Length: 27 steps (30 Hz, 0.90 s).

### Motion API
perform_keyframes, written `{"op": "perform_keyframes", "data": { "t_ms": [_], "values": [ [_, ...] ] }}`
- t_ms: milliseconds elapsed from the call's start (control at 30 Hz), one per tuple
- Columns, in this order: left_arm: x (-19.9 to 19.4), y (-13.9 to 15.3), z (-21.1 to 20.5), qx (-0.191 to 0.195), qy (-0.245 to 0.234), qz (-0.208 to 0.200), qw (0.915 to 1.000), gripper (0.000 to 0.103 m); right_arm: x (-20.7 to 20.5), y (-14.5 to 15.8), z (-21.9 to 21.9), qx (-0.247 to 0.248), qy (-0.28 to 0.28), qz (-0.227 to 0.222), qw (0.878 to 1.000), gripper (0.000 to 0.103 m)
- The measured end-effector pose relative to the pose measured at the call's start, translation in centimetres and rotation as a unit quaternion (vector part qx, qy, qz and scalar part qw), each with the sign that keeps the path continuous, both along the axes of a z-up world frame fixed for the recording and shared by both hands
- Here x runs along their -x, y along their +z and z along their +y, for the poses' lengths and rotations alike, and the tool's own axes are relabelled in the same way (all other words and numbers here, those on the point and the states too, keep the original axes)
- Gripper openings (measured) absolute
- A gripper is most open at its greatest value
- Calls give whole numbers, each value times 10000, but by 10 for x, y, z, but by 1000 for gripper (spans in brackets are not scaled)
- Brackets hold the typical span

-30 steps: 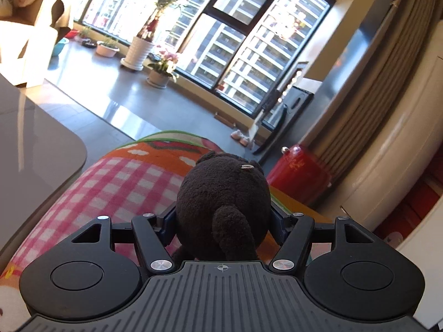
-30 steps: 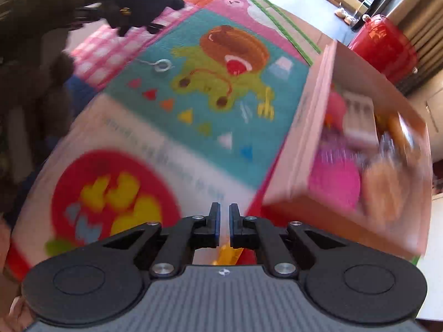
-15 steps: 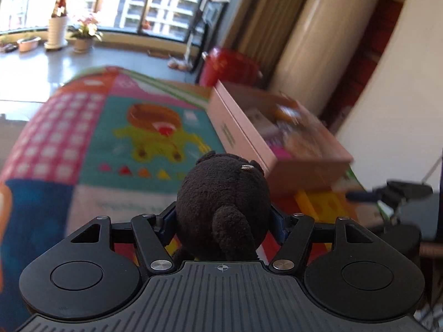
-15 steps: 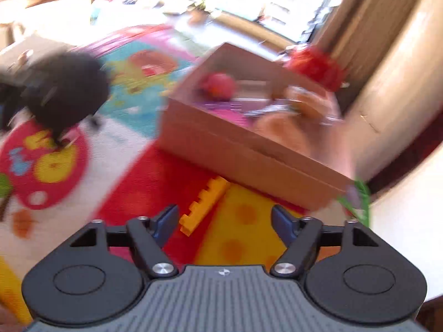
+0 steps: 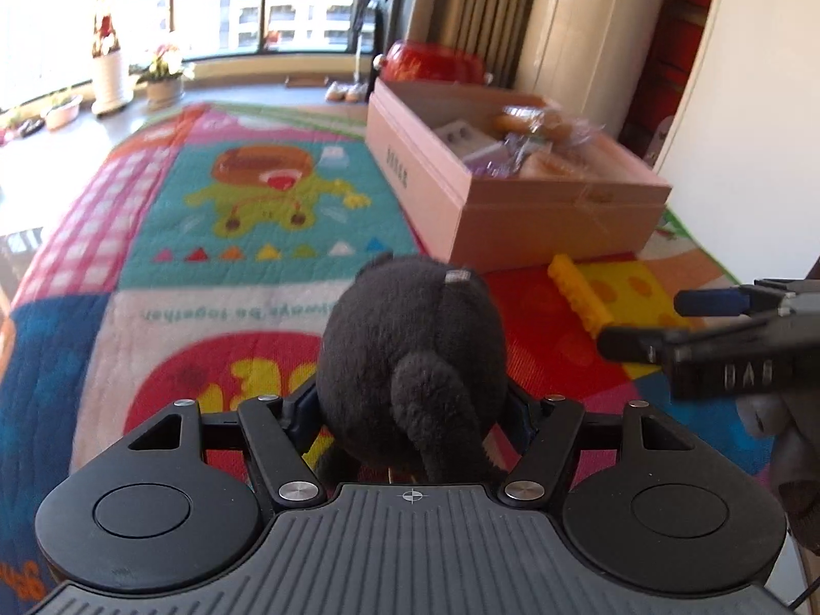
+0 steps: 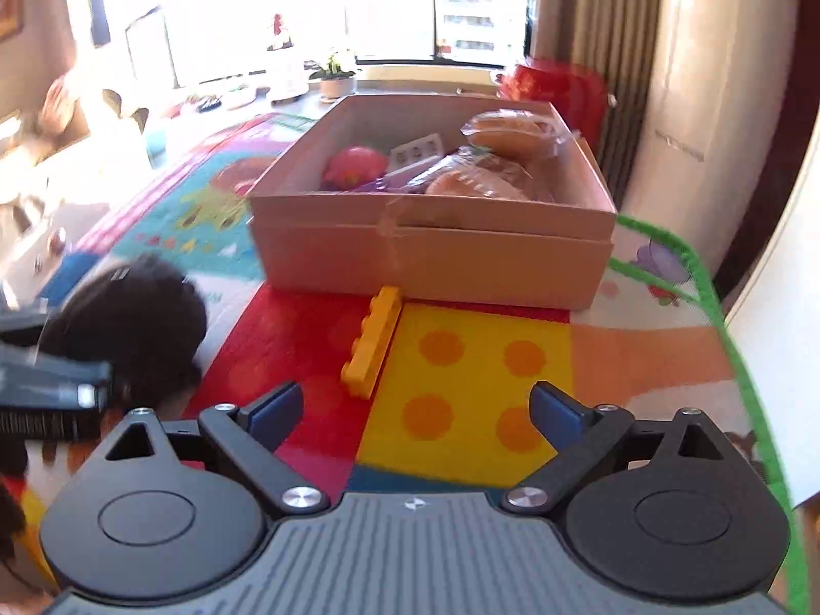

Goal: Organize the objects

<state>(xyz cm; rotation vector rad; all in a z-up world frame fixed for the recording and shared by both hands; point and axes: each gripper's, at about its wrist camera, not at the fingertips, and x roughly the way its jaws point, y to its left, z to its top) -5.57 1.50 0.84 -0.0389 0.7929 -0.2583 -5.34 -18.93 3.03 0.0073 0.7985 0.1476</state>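
Note:
My left gripper (image 5: pixel 412 410) is shut on a black plush toy (image 5: pixel 410 359) and holds it above the colourful play mat (image 5: pixel 215 277). The toy also shows at the left of the right wrist view (image 6: pixel 128 323). My right gripper (image 6: pixel 415 410) is open and empty, just above a yellow toy brick (image 6: pixel 373 341) lying on the mat. The brick also shows in the left wrist view (image 5: pixel 579 302). Behind the brick stands a pink cardboard box (image 6: pixel 435 251), holding wrapped buns, a pink toy and other items. The box shows in the left wrist view too (image 5: pixel 512 205).
A red pot (image 6: pixel 556 87) stands behind the box near the curtain. A white wall (image 6: pixel 769 205) runs along the mat's right edge. Potted plants (image 5: pixel 164 77) line the window at the back.
My left gripper has swung from facing the window to facing the box, still holding the plush. My right gripper has opened and settled over the yellow brick.

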Motion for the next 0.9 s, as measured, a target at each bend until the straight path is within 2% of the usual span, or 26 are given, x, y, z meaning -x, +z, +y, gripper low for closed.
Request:
{"op": "perform_keyframes", "data": {
  "t_ms": [100, 233, 300, 400, 433, 567, 900],
  "values": [
    [1, -1, -1, -22, 3, -4, 10000, 73, -5, -4, -2, -148, -71, 95, 9998, 95],
    [-1, -2, 3, 154, 42, 37, 9999, 76, -6, -9, -6, 134, -371, 37, 9992, 95],
    [-1, -2, 4, 238, 73, 29, 9997, 77, -7, -11, -15, 290, -668, 24, 9973, 96],
    [-1, -4, 4, 360, 86, 18, 9993, 82, -6, -12, -28, 726, -1455, -174, 9865, 96],
    [0, -4, 3, 338, 79, 6, 9994, 83, -6, -12, -31, 725, -1528, -181, 9854, 96],
    [1, -4, -1, 231, 53, -35, 9997, 84, -1, -10, -34, 277, -1203, -84, 9923, 96],
    [3, -4, -1, 250, 54, -61, 9997, 84, -20, -12, 15, 448, -231, -119, 9987, 96]
  ]
}}
